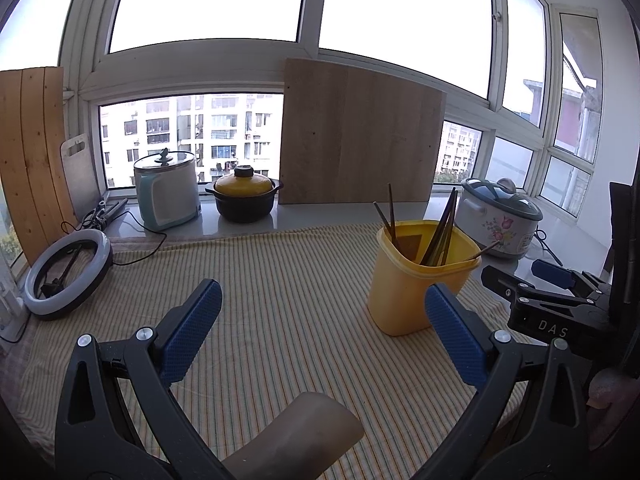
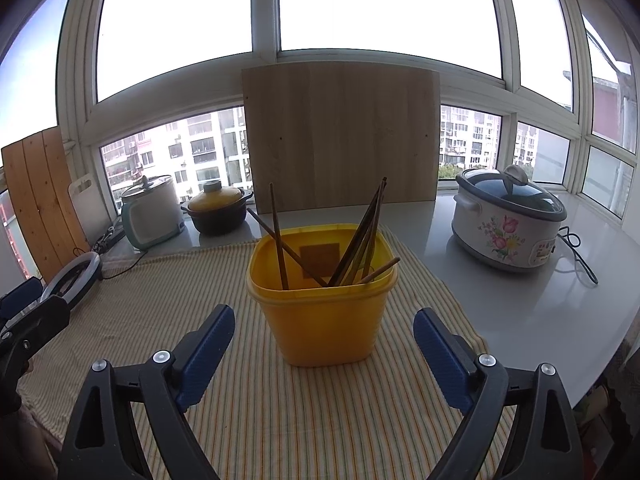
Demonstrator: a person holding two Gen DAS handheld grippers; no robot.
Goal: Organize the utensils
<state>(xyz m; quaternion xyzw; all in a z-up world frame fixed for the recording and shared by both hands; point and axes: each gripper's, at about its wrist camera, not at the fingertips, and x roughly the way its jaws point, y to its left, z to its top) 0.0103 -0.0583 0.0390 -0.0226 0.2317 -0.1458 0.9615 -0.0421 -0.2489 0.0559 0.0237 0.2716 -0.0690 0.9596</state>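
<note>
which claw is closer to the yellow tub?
Right. The right claw is open, squarely facing the tub just ahead. The left claw, also open, sits off to the tub's left, aimed past it.

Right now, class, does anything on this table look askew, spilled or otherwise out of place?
The dark wooden chopsticks lean every which way in the yellow plastic tub, and one lies nearly flat across its rim. Nothing looks spilled or damaged on the striped cloth. Both grippers are open and empty.
</note>
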